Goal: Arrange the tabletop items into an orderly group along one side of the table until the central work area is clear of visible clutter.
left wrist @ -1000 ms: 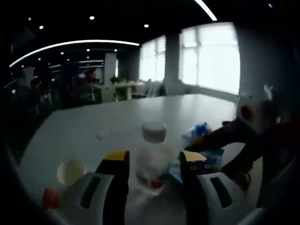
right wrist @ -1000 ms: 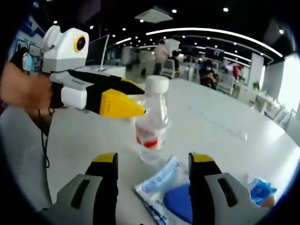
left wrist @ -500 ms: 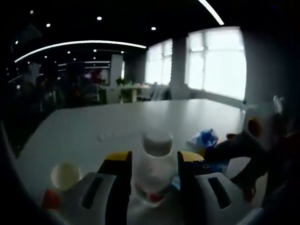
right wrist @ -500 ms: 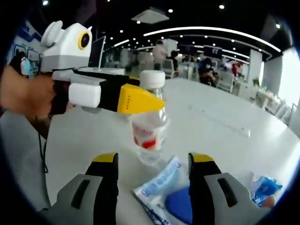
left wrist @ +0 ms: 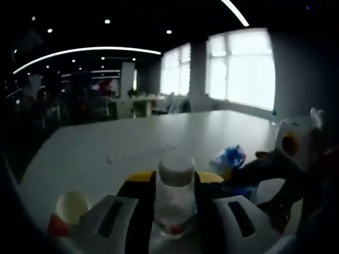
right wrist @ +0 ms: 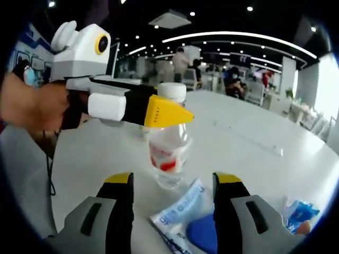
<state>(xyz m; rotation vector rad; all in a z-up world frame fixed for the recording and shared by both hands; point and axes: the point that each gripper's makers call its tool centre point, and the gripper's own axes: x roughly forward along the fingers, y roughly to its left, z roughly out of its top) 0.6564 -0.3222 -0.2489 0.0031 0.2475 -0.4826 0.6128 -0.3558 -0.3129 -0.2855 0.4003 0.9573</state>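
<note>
The left gripper [left wrist: 175, 182] pinches the upright water bottle [left wrist: 174, 203] between its jaws, while the right gripper [right wrist: 174, 185] stands spread just behind a blue-and-white packet [right wrist: 183, 214]

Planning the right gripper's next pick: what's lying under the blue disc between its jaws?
The blue disc rests on a white printed packet on the table. The packet's part beneath the disc is hidden.

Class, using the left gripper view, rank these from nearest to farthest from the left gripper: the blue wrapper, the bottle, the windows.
1. Bottle: between the left gripper's jaws.
2. Blue wrapper: on the table, ahead to the right.
3. Windows: far wall, beyond the table.
</note>
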